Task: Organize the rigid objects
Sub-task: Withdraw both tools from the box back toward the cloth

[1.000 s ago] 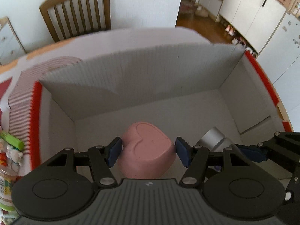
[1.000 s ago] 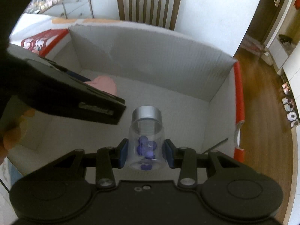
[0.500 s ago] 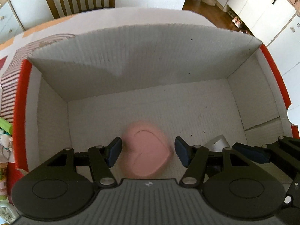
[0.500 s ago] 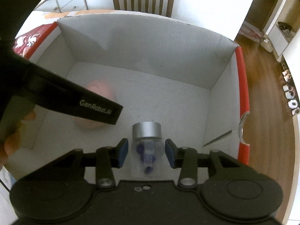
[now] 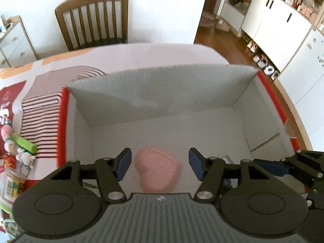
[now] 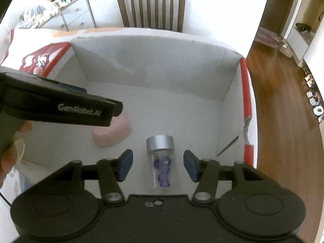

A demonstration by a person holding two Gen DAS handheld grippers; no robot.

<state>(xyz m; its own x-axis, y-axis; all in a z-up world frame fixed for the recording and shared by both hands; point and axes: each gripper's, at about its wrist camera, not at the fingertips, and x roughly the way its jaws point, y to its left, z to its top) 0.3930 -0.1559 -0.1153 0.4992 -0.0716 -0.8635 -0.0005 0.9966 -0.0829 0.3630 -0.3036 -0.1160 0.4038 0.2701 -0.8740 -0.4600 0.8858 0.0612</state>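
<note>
1. Clear vial (image 6: 161, 162) of purple beads is lying on the cardboard box (image 6: 162, 60) floor, silver cap pointing at the far wall, long axis running away from the right gripper (image 6: 158, 165).
2. Right jaws have just been opening; pads are standing clear of the vial.
3. Left gripper (image 5: 160, 165) is hovering half-open above the pink heart box (image 5: 158, 172), touching nothing.

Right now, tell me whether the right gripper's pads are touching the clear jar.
Apart. The right wrist view shows white box floor on both sides between the right gripper pads and the clear jar; the jaws have just been opening.
</note>
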